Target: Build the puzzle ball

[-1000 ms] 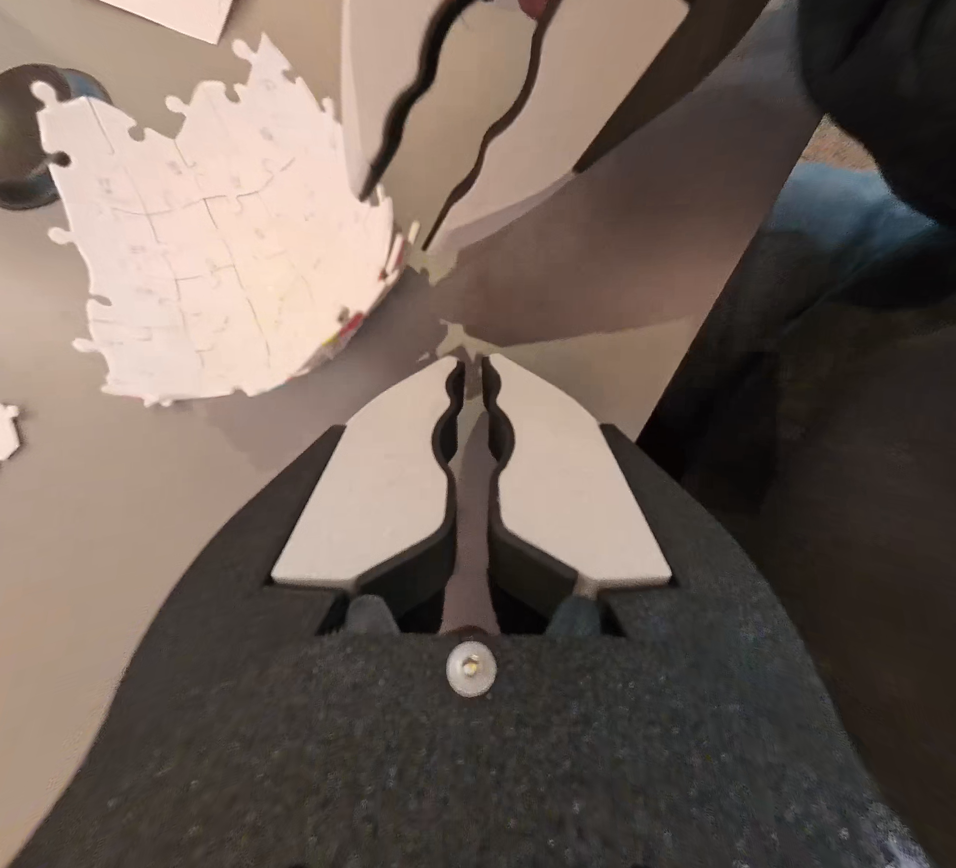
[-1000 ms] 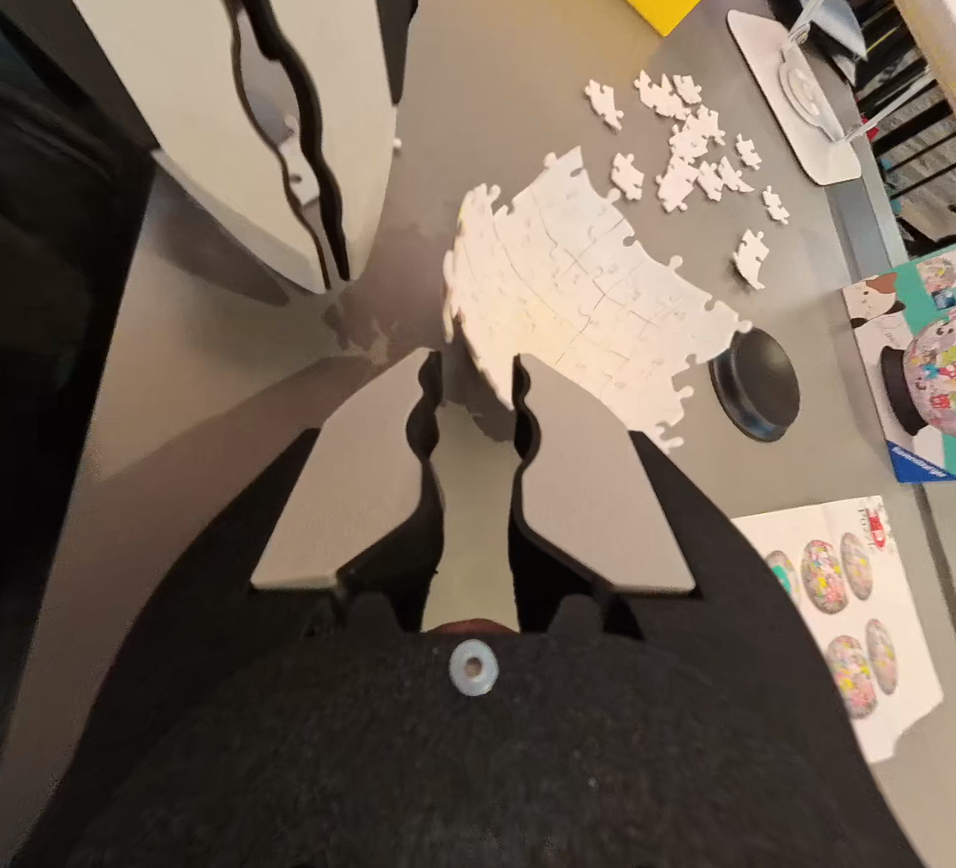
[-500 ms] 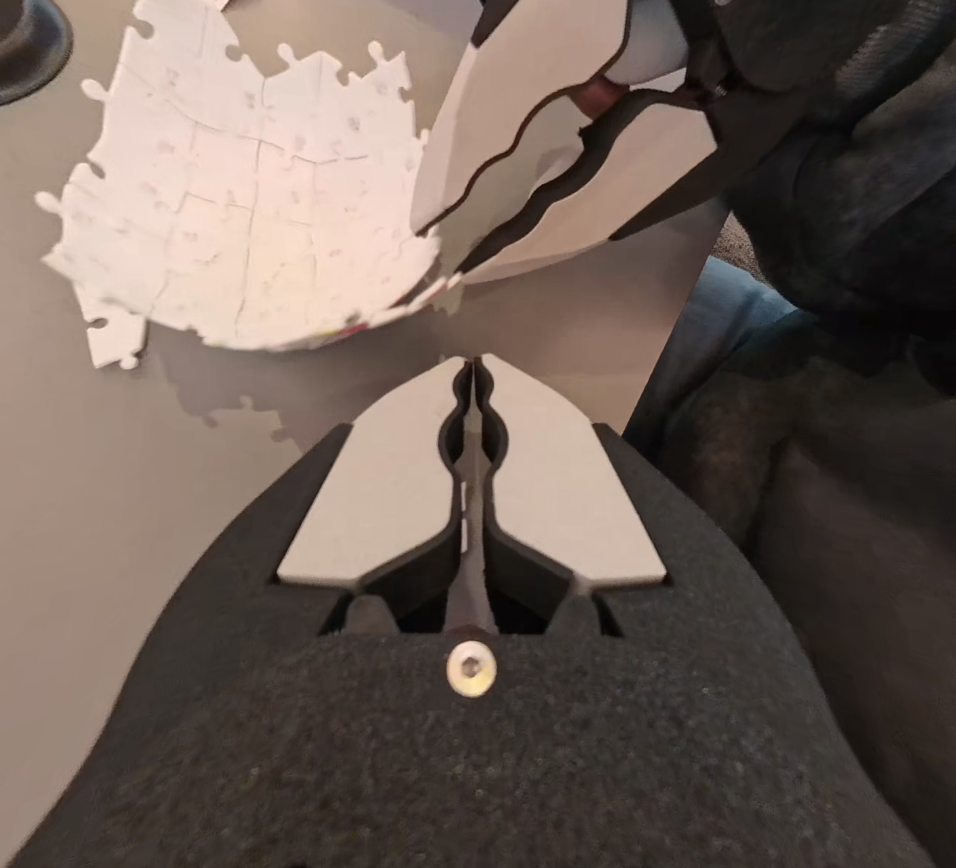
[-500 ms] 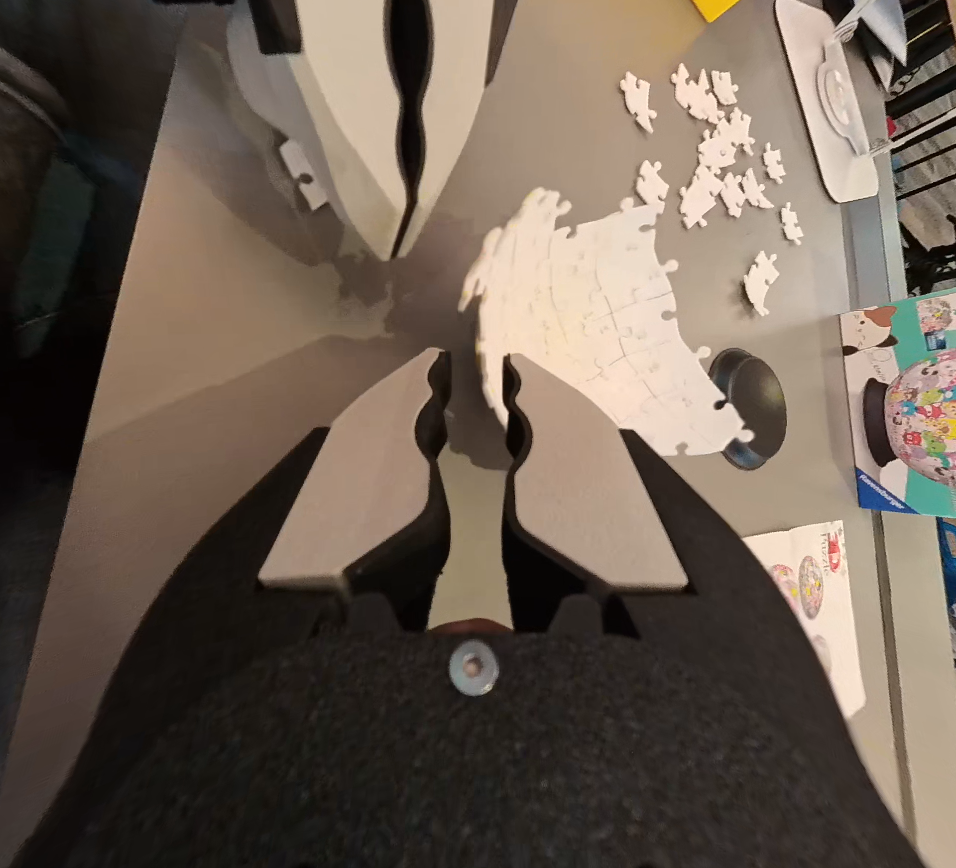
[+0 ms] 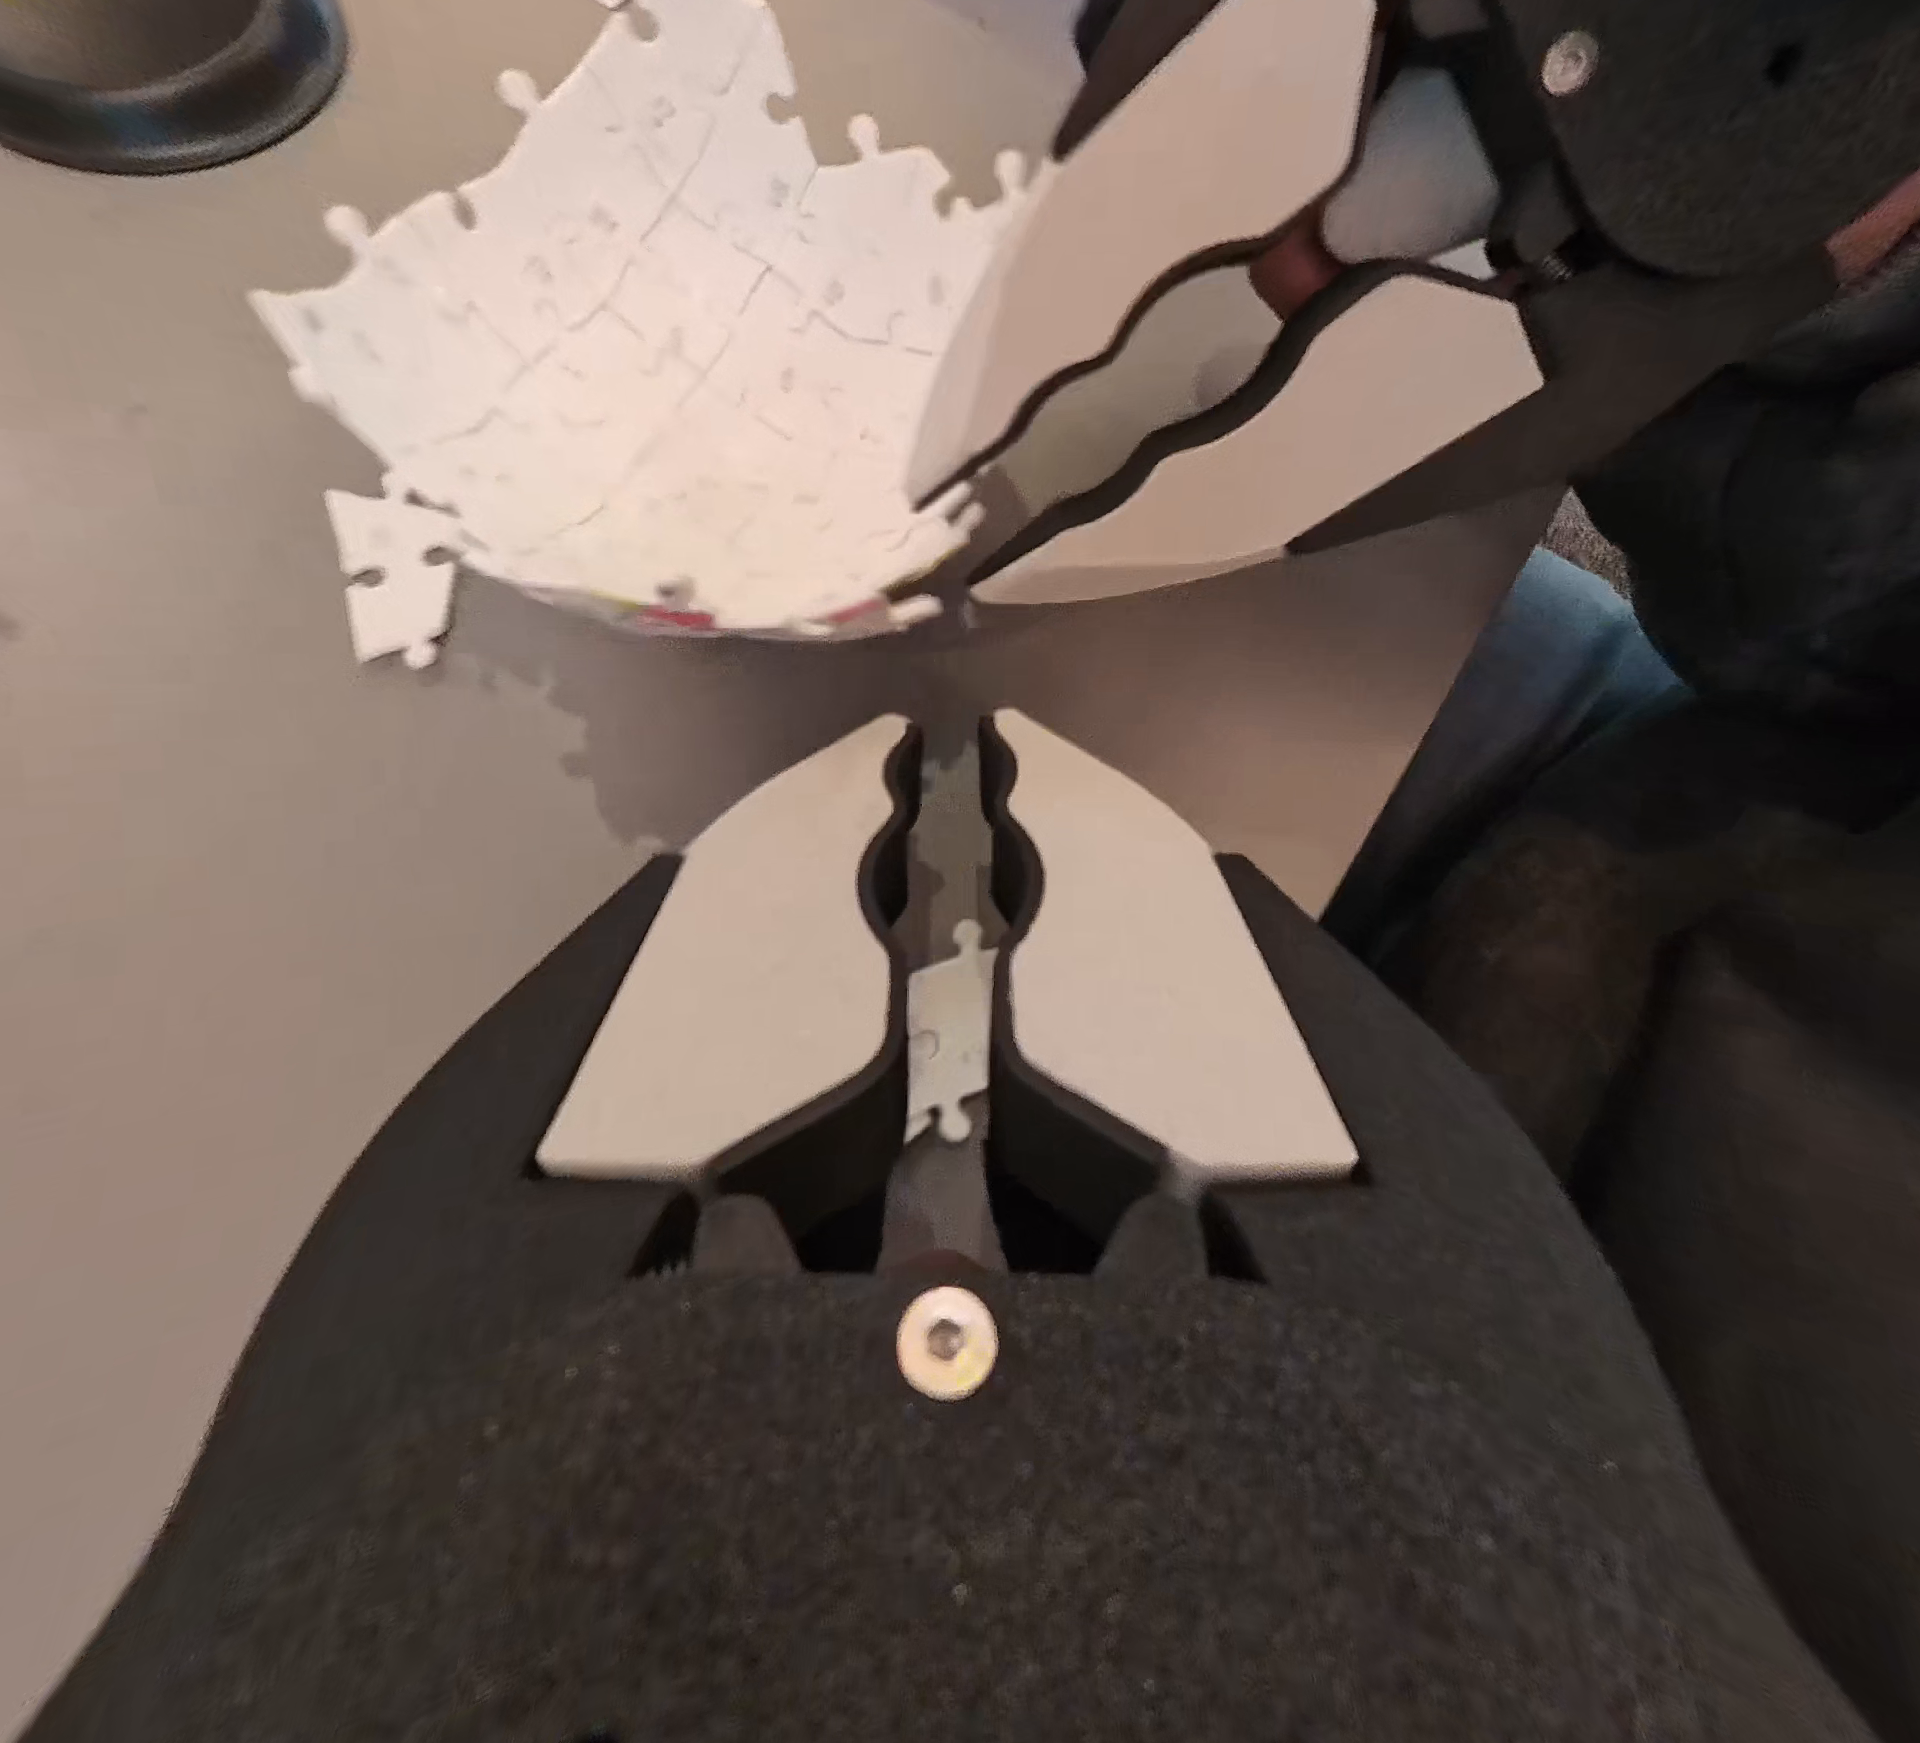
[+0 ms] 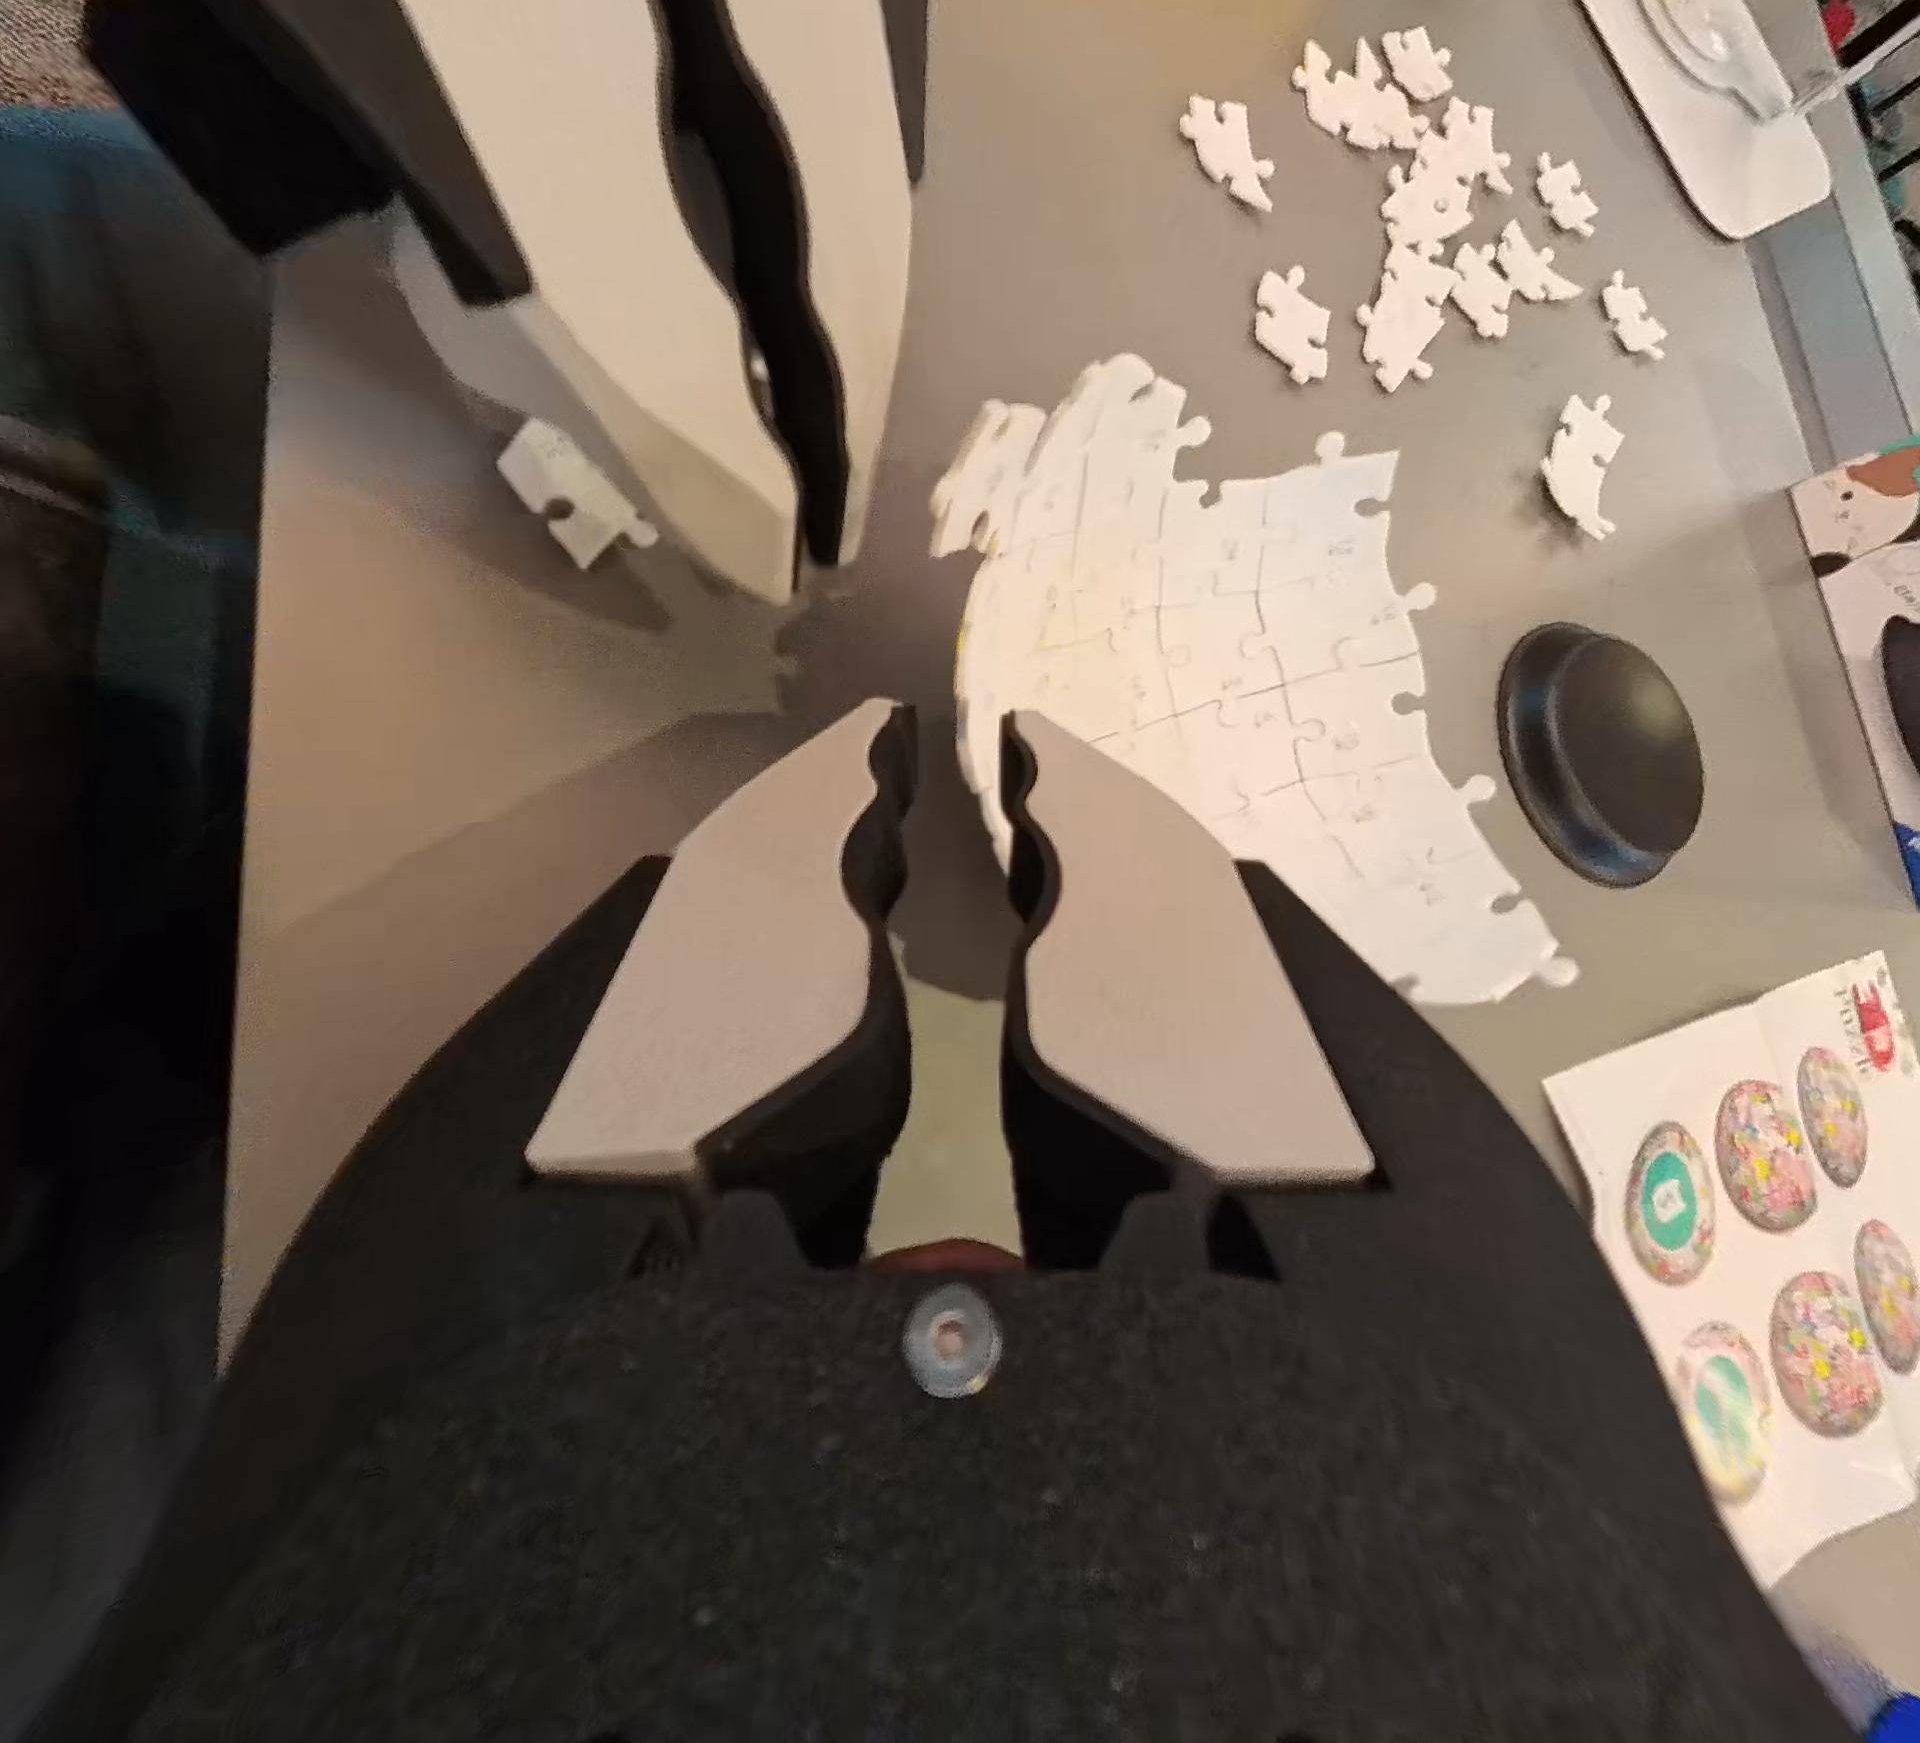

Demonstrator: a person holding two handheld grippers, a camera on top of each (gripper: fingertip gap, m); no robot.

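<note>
Left wrist view: our left gripper point(image 5: 951, 737) slightly parted, empty, above loose piece point(image 5: 945, 1044). Right gripper point(image 6: 956, 722) narrowly open, empty, tips at curved puzzle shell point(image 6: 1195, 675) edge on table point(image 6: 436, 758).

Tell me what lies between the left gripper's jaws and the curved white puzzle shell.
Only shadowed bare grey table separates the left gripper from the curved white puzzle shell, as the left wrist view shows.

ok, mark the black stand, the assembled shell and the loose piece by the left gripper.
black stand point(image 6: 1600, 758), right wrist view, on top of its dome.
assembled shell point(image 6: 1195, 654), right wrist view, on its white inner face.
loose piece point(image 6: 566, 488), right wrist view, mid-piece, on the table beside the left gripper point(image 6: 810, 540).
</note>
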